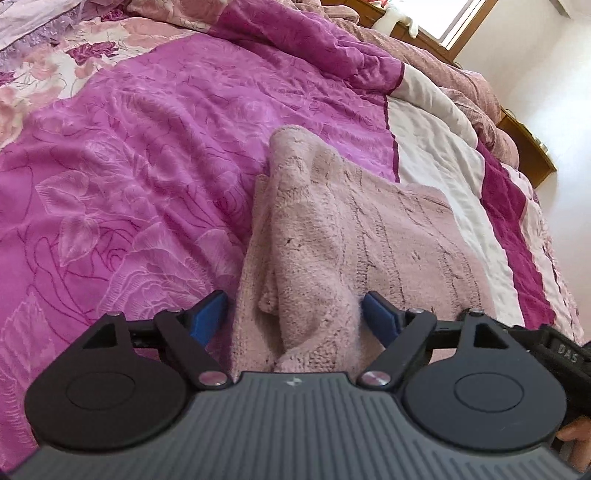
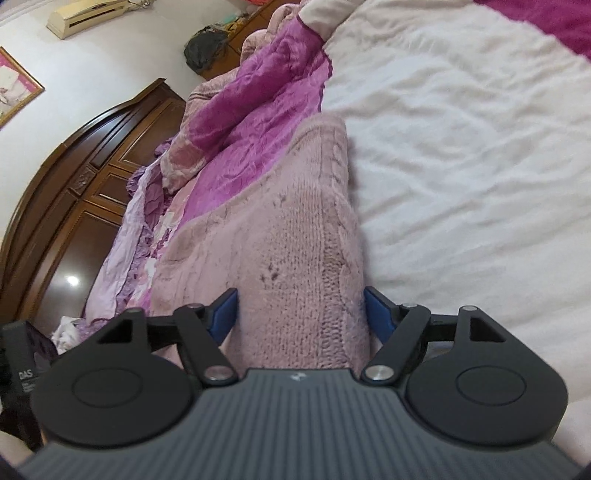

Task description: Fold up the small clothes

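Left wrist view: the pink knit garment (image 1: 332, 236) was seen lying folded on the bedspread (image 1: 129, 166), straddled unclamped by the spread left gripper (image 1: 293, 314) and right gripper (image 2: 300, 312).

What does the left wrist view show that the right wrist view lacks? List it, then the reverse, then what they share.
Only the left wrist view: a bright window, a wooden bed frame and a loose fold of the sweater bunched between the left gripper's open jaws.

Only the right wrist view: a dark wooden wardrobe, a wall air conditioner, a framed picture and the right gripper, jaws open around the knit.

Both: the pink knitted sweater on the magenta and white quilt.
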